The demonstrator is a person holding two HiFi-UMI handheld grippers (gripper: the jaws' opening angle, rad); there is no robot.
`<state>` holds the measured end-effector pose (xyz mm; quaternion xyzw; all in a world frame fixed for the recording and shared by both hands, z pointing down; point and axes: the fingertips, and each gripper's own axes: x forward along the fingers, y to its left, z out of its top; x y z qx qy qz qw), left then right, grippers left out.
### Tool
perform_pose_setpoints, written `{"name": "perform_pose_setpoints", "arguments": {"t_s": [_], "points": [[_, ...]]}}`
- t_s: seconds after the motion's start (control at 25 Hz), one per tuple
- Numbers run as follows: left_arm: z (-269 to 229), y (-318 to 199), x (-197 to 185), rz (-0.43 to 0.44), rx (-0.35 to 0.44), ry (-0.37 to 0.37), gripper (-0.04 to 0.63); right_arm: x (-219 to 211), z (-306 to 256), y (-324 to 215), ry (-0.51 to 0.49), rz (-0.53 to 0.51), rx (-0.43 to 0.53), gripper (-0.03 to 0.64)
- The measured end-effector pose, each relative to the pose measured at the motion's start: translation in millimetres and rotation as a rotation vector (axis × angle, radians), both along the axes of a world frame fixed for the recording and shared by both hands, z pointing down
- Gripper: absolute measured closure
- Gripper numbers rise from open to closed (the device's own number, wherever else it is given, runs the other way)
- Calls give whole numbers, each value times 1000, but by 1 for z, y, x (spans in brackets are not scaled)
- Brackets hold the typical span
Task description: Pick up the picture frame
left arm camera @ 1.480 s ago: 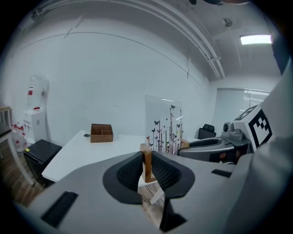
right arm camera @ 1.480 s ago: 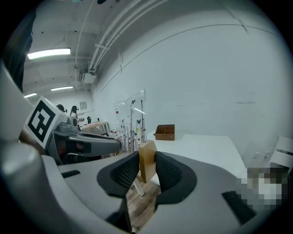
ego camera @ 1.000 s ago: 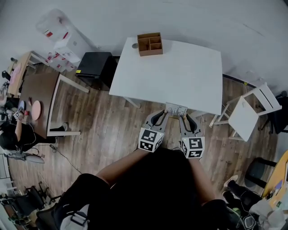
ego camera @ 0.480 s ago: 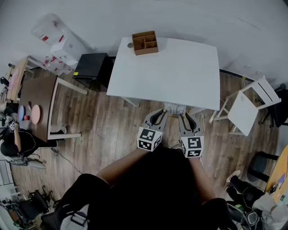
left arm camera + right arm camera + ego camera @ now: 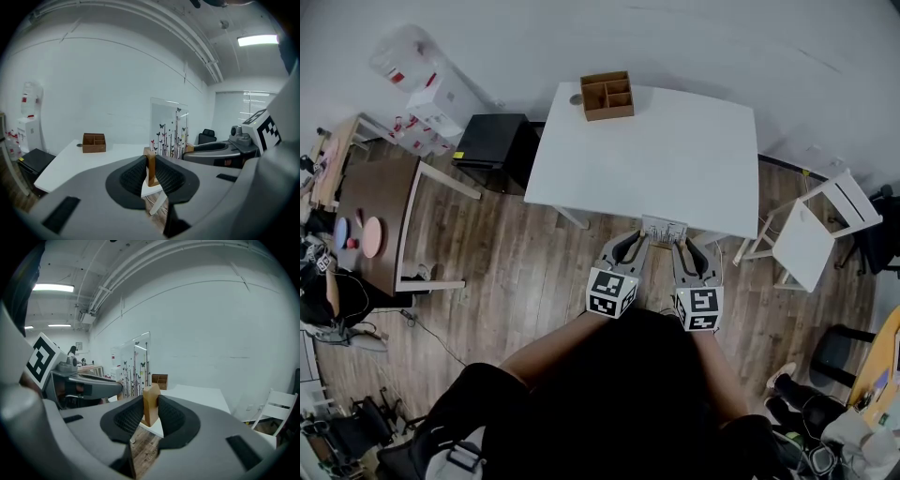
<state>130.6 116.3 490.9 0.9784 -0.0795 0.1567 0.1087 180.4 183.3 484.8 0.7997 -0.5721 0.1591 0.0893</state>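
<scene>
The picture frame (image 5: 666, 228) is a clear panel printed with butterflies and stems (image 5: 168, 130), standing on two small wooden feet. It is at the near edge of the white table (image 5: 675, 150). My left gripper (image 5: 641, 238) is shut on the left wooden foot (image 5: 151, 165). My right gripper (image 5: 682, 242) has just been closing, and its pads press on the right wooden foot (image 5: 151, 404) between them. In the right gripper view the panel (image 5: 135, 364) stands to the left. Whether the frame rests on the table I cannot tell.
A brown wooden organiser box (image 5: 608, 95) sits at the table's far edge. A white chair (image 5: 811, 234) stands to the right, and a black cabinet (image 5: 492, 136) and a brown table (image 5: 380, 216) to the left. A person (image 5: 323, 300) sits at far left.
Both grippers and the frame stay at the table's near edge. Only the head view has shifted a little.
</scene>
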Motion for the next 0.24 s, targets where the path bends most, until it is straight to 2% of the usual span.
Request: {"name": "perform_pose_setpoints", "arguments": {"t_s": [0.24], "points": [[-1, -13, -10, -8, -1, 5, 532, -9, 0, -13, -6, 2, -4, 511]]}}
